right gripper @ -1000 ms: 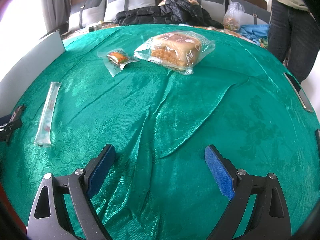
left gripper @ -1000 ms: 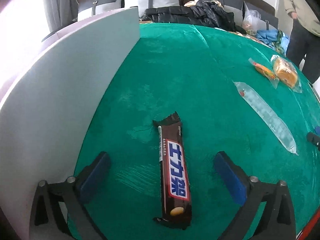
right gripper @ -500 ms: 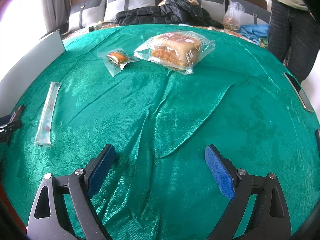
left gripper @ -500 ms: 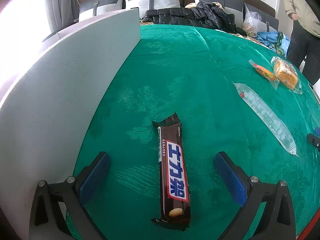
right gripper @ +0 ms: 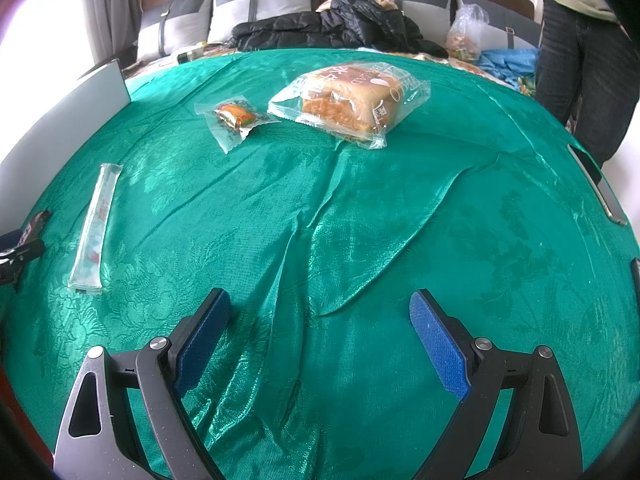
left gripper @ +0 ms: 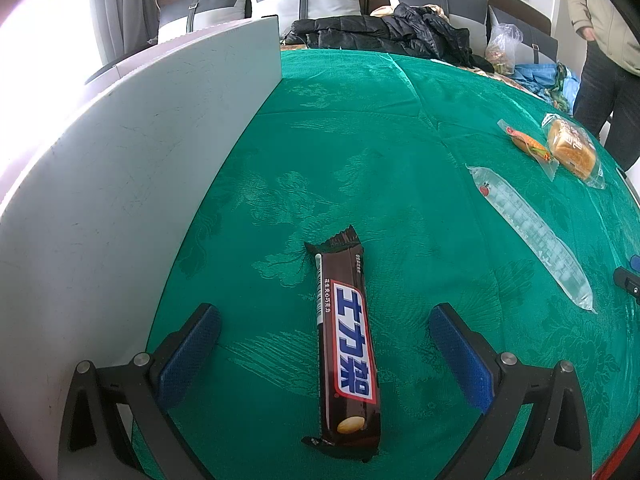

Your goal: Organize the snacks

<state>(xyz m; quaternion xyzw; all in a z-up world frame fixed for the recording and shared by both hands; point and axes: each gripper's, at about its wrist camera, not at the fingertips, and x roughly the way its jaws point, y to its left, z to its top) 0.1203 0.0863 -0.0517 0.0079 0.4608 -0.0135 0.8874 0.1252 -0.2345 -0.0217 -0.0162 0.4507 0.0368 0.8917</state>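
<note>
The left gripper (left gripper: 322, 316) is held spread wide around the chocolate bar (left gripper: 347, 354), untouched on the green tablecloth (left gripper: 360, 152). The right gripper (right gripper: 320, 310) is held apart over bare cloth, well short of the bagged bread (right gripper: 352, 100).

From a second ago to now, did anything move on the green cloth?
Hardly anything. In the left wrist view the chocolate bar sits a touch lower between the open fingers of the left hand-held gripper, and more of the white board shows, so that gripper seems to have shifted slightly. Nothing was grabbed or dropped. The right hand-held gripper, bread bag and other snacks stayed put.
</note>
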